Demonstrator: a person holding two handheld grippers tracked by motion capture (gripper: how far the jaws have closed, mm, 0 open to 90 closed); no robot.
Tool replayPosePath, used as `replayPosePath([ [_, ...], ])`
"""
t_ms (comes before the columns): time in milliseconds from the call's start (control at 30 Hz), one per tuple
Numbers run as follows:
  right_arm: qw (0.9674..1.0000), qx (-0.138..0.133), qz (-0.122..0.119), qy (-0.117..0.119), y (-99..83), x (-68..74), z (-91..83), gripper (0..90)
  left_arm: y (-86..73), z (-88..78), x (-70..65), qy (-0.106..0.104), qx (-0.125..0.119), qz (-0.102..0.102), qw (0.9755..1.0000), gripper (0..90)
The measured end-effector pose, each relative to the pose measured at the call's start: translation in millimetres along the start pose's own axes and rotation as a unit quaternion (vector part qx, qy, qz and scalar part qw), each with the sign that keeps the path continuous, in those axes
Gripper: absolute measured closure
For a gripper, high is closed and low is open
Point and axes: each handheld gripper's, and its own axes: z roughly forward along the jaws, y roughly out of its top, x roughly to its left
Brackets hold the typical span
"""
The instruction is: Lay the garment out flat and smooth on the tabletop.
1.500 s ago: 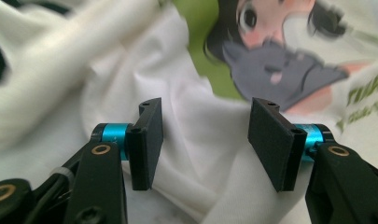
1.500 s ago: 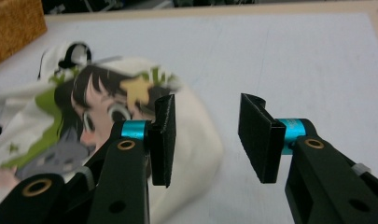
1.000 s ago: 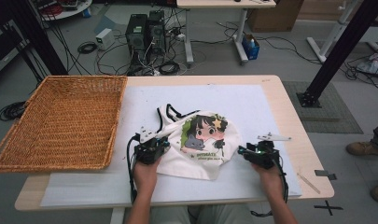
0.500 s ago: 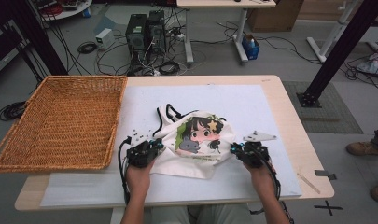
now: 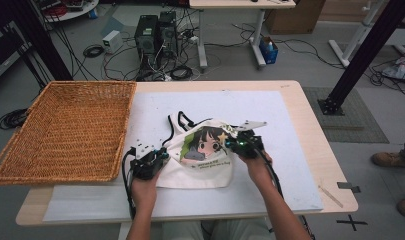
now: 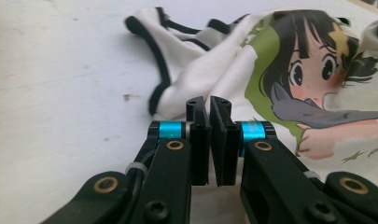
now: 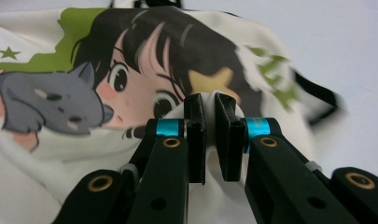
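while crumpled, the tote bag (image 5: 202,160) points its straps (image 5: 176,122) away from the person.

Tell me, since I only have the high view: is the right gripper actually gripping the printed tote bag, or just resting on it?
Observer: Gripping. In the right gripper view, the right gripper has just been closing its jaws, and they pinch a raised fold of the tote bag beside the yellow star.
Operator: And the left one?
Observer: In the left gripper view, the left gripper has its jaws shut at the bag's edge. I cannot tell whether cloth is caught between them.
Operator: Anything in the print I can't make out?
Observer: A grey cat sits beside the cartoon girl.
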Motion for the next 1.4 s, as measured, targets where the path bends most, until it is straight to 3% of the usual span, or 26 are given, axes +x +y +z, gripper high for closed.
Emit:
replayPosePath([
  [100,0.9992,0.030,-0.024,0.007,3.3,11.4,25.7,81.9,-2.5,0.3,4.0,0.006,0.003,-0.006,1.0000,85.9],
  [167,0.9993,0.030,-0.012,0.017,1.1,10.9,27.3,74.1,-3.8,1.0,4.3,0.006,0.005,-0.007,0.9999,85.6],
  [233,0.9996,-0.003,0.016,0.024,-2.0,4.6,13.3,66.3,-5.0,1.3,3.4,0.005,0.006,-0.002,1.0000,85.0],
  [300,0.9982,-0.046,0.036,0.011,-9.4,-5.3,-8.7,65.3,-6.0,1.5,3.1,0.005,0.006,-0.002,1.0000,83.7],
  [367,0.9957,-0.072,0.057,-0.012,-21.5,-18.9,-27.2,65.4,-7.3,0.9,3.4,0.006,0.003,-0.005,1.0000,83.5],
  [400,0.9948,-0.071,0.071,-0.017,-28.3,-25.4,-31.9,65.5,-7.7,0.6,3.8,0.006,0.004,-0.005,1.0000,83.2],
  [467,0.9956,-0.042,0.082,-0.012,-40.5,-33.4,-32.5,65.4,-8.6,0.8,4.0,0.005,0.002,-0.009,0.9999,83.0],
  [567,0.9981,-0.010,0.055,0.028,-49.0,-24.9,-20.9,60.6,-8.7,1.5,3.6,0.004,0.005,-0.008,0.9999,83.1],
  [667,0.9992,0.007,0.019,0.034,-47.2,-9.3,-5.5,61.3,-8.3,1.8,3.3,0.001,0.005,-0.007,1.0000,83.3],
  [700,0.9996,0.015,0.010,0.023,-47.6,-6.4,-0.5,66.0,-8.3,1.4,3.5,0.000,0.007,-0.008,0.9999,83.3],
  [733,0.9998,0.011,0.005,0.015,-47.4,-5.9,-0.6,76.2,-8.4,0.9,3.5,-0.002,0.005,-0.009,0.9999,83.5],
  [767,0.9996,0.012,0.007,0.024,-47.1,-7.9,-1.9,84.2,-8.4,0.4,3.1,-0.003,0.005,-0.011,0.9999,83.6],
  [800,0.9996,0.016,0.010,0.019,-47.7,-8.3,-4.1,86.2,-8.4,-0.2,2.8,-0.006,0.004,-0.011,0.9999,83.8],
  [900,0.9998,0.000,0.015,0.011,-57.9,-9.4,-25.0,87.3,-8.6,-3.0,1.0,-0.021,0.002,-0.009,0.9997,84.0],
  [1000,0.9992,-0.021,0.033,-0.005,-80.7,-15.5,-59.0,87.3,-10.8,-5.4,-1.5,-0.062,-0.003,-0.016,0.9980,83.9],
  [1100,0.9984,-0.022,0.048,-0.022,-104.4,-21.3,-92.6,87.2,-14.4,-7.3,-5.5,-0.081,-0.004,-0.022,0.9965,83.7],
  [1133,0.9982,-0.017,0.049,-0.029,-111.1,-22.7,-102.3,87.2,-14.8,-7.5,-6.5,-0.081,0.000,-0.022,0.9965,82.2],
  [1200,0.9976,-0.008,0.060,-0.032,-122.0,-25.4,-117.1,86.7,-14.7,-8.3,-7.7,-0.079,0.000,-0.032,0.9963,69.6],
  [1300,0.9975,-0.003,0.068,-0.018,-130.3,-26.3,-128.8,77.2,-13.3,-9.9,-9.2,-0.085,-0.005,-0.043,0.9954,63.1],
  [1400,0.9957,-0.035,0.083,-0.019,-126.7,-30.1,-136.3,64.3,-12.3,-5.0,-12.9,-0.090,0.014,-0.045,0.9948,54.2],
])
